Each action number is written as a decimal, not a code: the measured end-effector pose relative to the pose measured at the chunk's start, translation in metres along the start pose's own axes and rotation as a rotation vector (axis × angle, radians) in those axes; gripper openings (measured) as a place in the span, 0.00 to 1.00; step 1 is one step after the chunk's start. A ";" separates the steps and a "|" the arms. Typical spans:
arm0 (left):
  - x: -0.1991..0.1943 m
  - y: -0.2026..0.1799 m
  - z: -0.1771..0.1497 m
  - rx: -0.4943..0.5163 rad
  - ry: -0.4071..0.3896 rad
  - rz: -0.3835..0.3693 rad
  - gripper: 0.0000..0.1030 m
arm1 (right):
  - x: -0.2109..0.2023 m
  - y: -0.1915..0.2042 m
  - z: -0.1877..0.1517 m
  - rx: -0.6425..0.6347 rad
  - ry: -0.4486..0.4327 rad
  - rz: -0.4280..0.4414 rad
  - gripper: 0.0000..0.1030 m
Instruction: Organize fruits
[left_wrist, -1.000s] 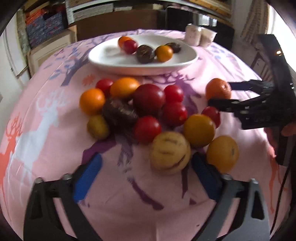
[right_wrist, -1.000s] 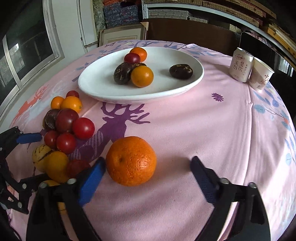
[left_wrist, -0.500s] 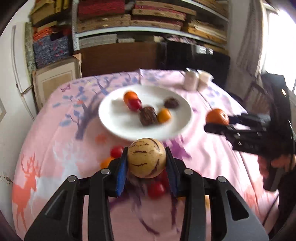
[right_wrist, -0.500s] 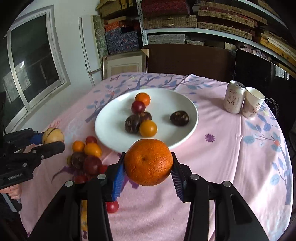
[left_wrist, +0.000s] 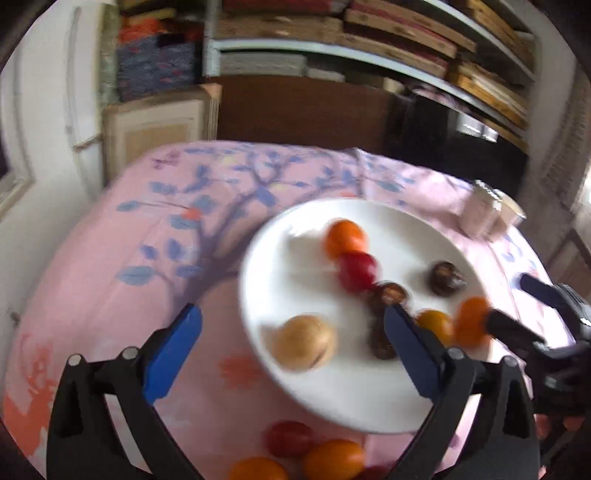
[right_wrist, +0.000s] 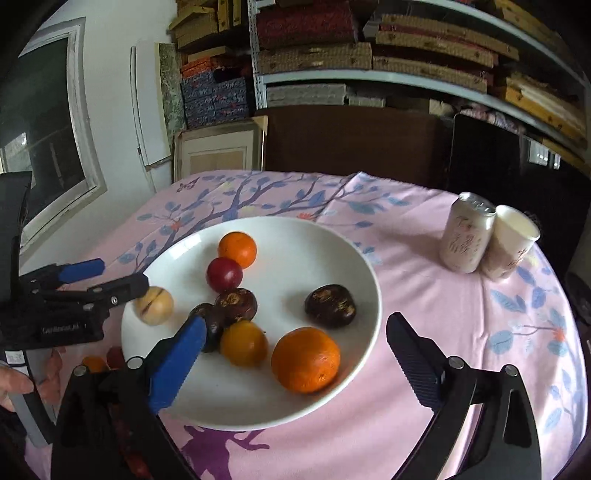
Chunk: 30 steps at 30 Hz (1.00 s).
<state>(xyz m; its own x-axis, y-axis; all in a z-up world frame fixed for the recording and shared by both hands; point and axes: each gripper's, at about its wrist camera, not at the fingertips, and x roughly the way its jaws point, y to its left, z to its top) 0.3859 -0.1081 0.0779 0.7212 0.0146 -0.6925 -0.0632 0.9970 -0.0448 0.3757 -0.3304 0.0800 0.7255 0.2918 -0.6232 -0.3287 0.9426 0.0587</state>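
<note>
Right wrist view: right gripper (right_wrist: 295, 345) spread wide over the near rim of the plate (right_wrist: 332, 384), jaws empty, with the orange (right_wrist: 306, 360) lying free on the plate between and just ahead of them. Beside it a yellow-orange fruit (right_wrist: 243, 343), three dark fruits, one set apart (right_wrist: 330, 305), a red one (right_wrist: 224, 275) and a small orange one (right_wrist: 237, 250). At the plate's left edge, left gripper (right_wrist: 120, 277) also open, the pale striped melon (right_wrist: 153, 306) just under its tips, resting on the plate. Can (right_wrist: 466, 232) and paper cup (right_wrist: 511, 242) touching, well apart from the plate on the pink cloth (right_wrist: 461, 332). Left wrist view, blurred: left gripper (left_wrist: 291, 334) wide apart, nothing held; melon (left_wrist: 306, 342) on the plate (left_wrist: 280, 266) between the pads; more fruit (left_wrist: 332, 459) on the cloth at the near edge.
</note>
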 end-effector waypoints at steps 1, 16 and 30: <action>-0.002 0.005 0.001 -0.001 0.000 0.026 0.96 | -0.006 -0.001 0.001 -0.003 -0.008 -0.008 0.96; -0.093 0.023 -0.101 0.254 0.063 0.035 0.96 | -0.107 0.062 -0.109 -0.051 0.220 0.169 0.96; -0.045 0.024 -0.121 0.265 0.145 -0.116 0.27 | -0.087 0.105 -0.142 -0.090 0.294 0.177 0.42</action>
<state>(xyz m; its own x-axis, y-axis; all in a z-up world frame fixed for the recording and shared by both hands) 0.2682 -0.0943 0.0207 0.6058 -0.0928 -0.7902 0.2093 0.9768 0.0458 0.1923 -0.2800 0.0292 0.4517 0.3776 -0.8083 -0.4950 0.8598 0.1251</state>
